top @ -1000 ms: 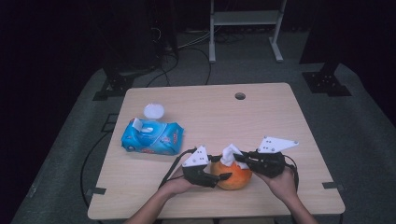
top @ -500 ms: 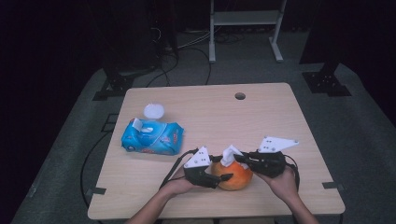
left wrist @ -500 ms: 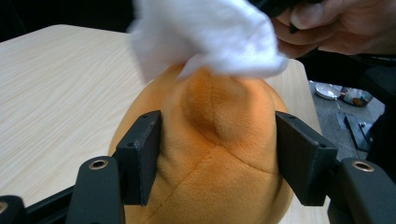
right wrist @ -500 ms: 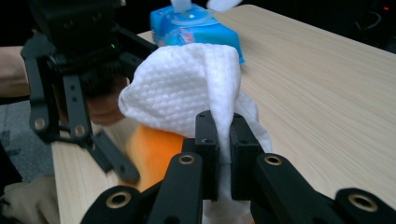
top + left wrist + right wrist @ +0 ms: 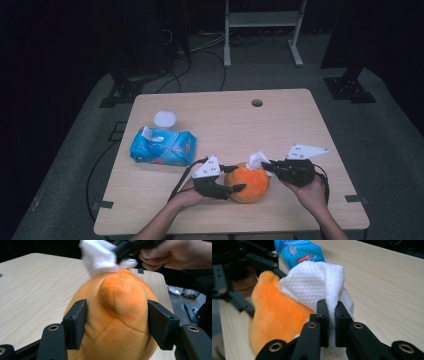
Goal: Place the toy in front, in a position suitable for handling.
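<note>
Near the front edge of a pale wooden table (image 5: 300,125), a round orange plush toy (image 5: 250,184) sits clamped between the two jaws of the left gripper (image 5: 231,179), whose black pads press into its fuzzy sides. From the other side, the right gripper (image 5: 266,165) has its jaws pinched tight on a folded white textured wipe (image 5: 314,285), which touches the top of the toy. Farther back on the left lies a blue soft pack of wet wipes (image 5: 162,147), with a small round white lid (image 5: 164,119) just behind it.
</note>
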